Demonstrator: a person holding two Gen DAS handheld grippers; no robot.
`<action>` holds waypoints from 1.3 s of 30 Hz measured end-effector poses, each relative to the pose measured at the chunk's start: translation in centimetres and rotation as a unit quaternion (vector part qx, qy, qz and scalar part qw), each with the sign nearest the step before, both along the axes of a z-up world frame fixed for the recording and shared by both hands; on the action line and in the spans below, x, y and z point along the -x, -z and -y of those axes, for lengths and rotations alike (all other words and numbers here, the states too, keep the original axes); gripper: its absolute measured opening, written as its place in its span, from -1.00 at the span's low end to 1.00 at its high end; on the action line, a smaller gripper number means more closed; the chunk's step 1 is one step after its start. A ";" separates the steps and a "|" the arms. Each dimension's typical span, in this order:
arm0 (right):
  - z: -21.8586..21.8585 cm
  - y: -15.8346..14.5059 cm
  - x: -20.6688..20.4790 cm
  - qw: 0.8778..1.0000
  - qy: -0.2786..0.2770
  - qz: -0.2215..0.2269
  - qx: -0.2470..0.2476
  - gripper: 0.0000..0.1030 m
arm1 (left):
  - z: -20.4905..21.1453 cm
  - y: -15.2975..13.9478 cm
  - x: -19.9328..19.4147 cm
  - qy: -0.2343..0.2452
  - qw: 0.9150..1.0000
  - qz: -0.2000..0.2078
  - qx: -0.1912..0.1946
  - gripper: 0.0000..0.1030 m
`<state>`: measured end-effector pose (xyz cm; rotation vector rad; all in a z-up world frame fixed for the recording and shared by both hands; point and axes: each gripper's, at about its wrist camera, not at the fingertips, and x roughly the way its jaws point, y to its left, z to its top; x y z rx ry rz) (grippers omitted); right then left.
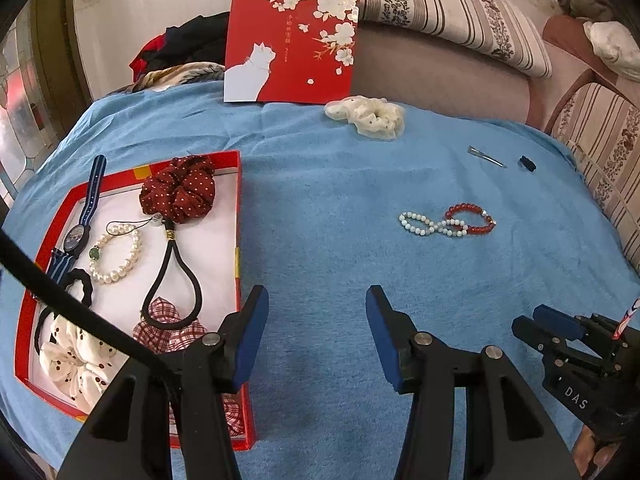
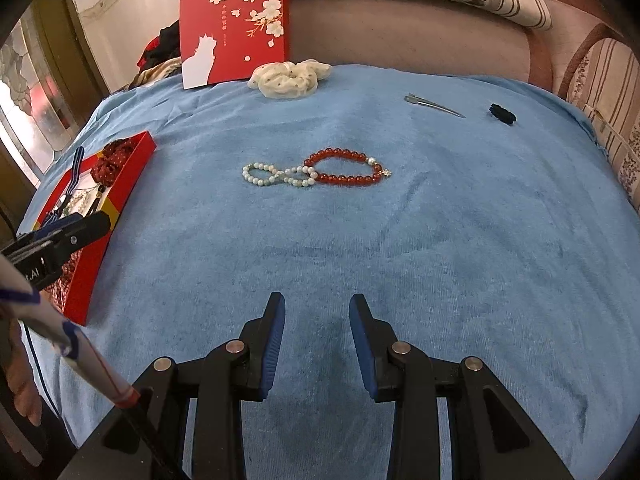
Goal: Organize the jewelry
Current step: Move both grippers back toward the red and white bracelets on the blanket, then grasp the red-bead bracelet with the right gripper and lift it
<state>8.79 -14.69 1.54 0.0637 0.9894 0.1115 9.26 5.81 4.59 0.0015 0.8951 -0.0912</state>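
The left wrist view looks down into the red box [image 1: 240, 240] and shows its full contents; the right wrist view shows only the box's near wall and a partial strip of the interior. The right wrist view gives the clearer look at the items lying loose on the blue cloth [image 2: 400, 240].

Box contents, left wrist view:
- a dark red polka-dot scrunchie [image 1: 179, 194] at the far end;
- a blue striped watch [image 1: 82, 224] along the left wall, its strap end lying over the rim;
- a pearl bracelet [image 1: 114, 258] beside the watch;
- a black cord loop [image 1: 174, 284] in the middle;
- a red checked scrunchie [image 1: 160, 320] under the loop's near end;
- a white dotted scrunchie [image 1: 76, 364] in the near left corner.

Loose items: a white bead bracelet [image 2: 276, 175] and a red bead bracelet [image 2: 346, 168] lie mid-cloth, overlapping. Farther back are a cream scrunchie [image 2: 288, 78], a metal hair clip [image 2: 434, 105] and a small black item [image 2: 502, 114]. The box lid [image 2: 236, 28] stands upright at the far edge.

The left hand-held gripper [image 1: 316, 332] has its jaws spread wide and empty, just beside the box's right wall. The right hand-held gripper [image 2: 316, 344] has its jaws parted and empty, well apart from the bracelets.
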 end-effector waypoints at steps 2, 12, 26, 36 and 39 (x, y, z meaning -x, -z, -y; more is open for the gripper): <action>0.3 0.1 -0.3 1.000 0.002 0.001 -0.003 -0.30 | 0.2 0.2 -0.2 0.001 1.000 -0.003 -0.002 -0.04; 3.4 -0.7 -4.1 0.999 0.028 0.018 -0.017 -0.29 | 1.1 1.4 -1.5 0.001 1.000 -0.015 -0.013 -0.03; 3.2 2.5 -13.6 0.999 0.024 -0.025 0.011 -0.48 | 0.1 2.1 -3.5 -0.009 0.999 -0.044 0.023 -0.01; 5.5 1.9 -5.8 0.998 0.036 -0.047 -0.008 -0.84 | -0.1 1.9 -3.3 -0.005 0.998 -0.050 0.043 -0.01; 6.3 1.6 -3.1 0.998 0.041 -0.054 -0.016 -0.83 | 0.5 1.9 -3.2 0.016 0.996 -0.056 0.061 0.05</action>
